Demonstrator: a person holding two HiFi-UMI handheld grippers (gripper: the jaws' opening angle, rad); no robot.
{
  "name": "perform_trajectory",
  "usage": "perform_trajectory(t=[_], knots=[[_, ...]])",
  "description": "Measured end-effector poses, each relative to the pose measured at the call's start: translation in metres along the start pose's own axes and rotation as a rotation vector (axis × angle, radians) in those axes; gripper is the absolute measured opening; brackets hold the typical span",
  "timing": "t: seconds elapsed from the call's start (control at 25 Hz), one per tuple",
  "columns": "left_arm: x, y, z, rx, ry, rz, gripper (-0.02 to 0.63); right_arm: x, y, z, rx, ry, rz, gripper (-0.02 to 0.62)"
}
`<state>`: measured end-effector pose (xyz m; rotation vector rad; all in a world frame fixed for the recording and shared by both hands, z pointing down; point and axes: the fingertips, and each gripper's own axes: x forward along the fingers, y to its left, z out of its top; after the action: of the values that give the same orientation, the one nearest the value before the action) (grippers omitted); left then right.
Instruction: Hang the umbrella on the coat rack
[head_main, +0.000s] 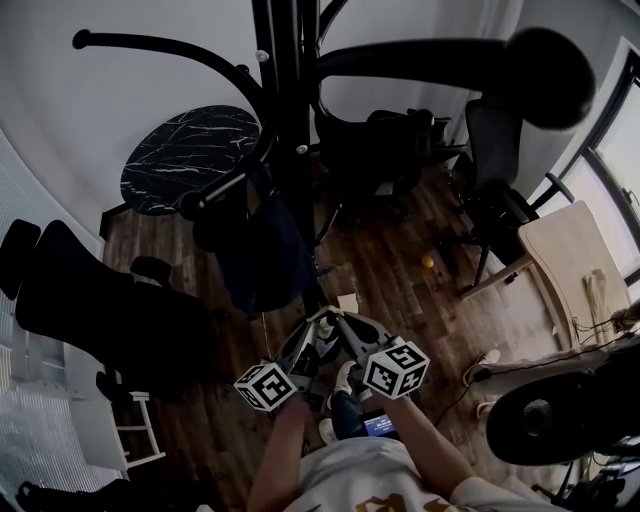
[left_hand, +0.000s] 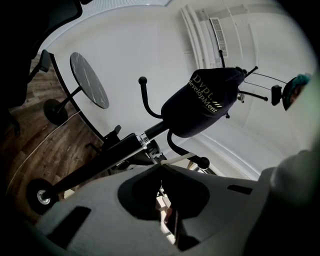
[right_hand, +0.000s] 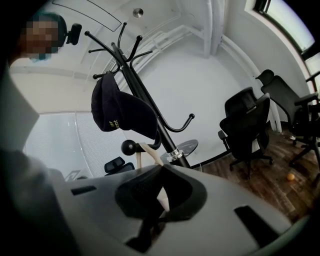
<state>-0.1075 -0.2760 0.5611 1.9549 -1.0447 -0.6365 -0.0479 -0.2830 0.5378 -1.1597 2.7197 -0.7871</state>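
The black coat rack (head_main: 290, 150) rises in the middle of the head view, with a dark blue cap (head_main: 258, 250) hanging on one arm. Low by the pole, my left gripper (head_main: 318, 332) and right gripper (head_main: 340, 326) meet tip to tip. Each is shut on the umbrella's cream strap. From the left gripper (left_hand: 161, 165) the strap (left_hand: 176, 159) runs to a ball-ended hook (left_hand: 202, 162). In the right gripper view the strap (right_hand: 150, 152) loops up from the gripper (right_hand: 161, 167) beside a hook ball (right_hand: 128, 147). The umbrella's body is hidden behind the jaws.
Black office chairs (head_main: 100, 310) stand left, and others (head_main: 400, 140) behind the rack. A round black marble table (head_main: 190, 155) is at the far left, a pale wooden table (head_main: 565, 260) at the right. An orange ball (head_main: 427, 261) lies on the wood floor.
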Motion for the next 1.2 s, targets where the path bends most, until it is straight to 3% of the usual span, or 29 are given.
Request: perform_trajectory(t=[1.2], knots=[[0.020,0.015,-0.014,0.002,0.069,0.030,0.021,0.022,-0.010,-0.005,-0.029,0.065,-0.005,0.012]])
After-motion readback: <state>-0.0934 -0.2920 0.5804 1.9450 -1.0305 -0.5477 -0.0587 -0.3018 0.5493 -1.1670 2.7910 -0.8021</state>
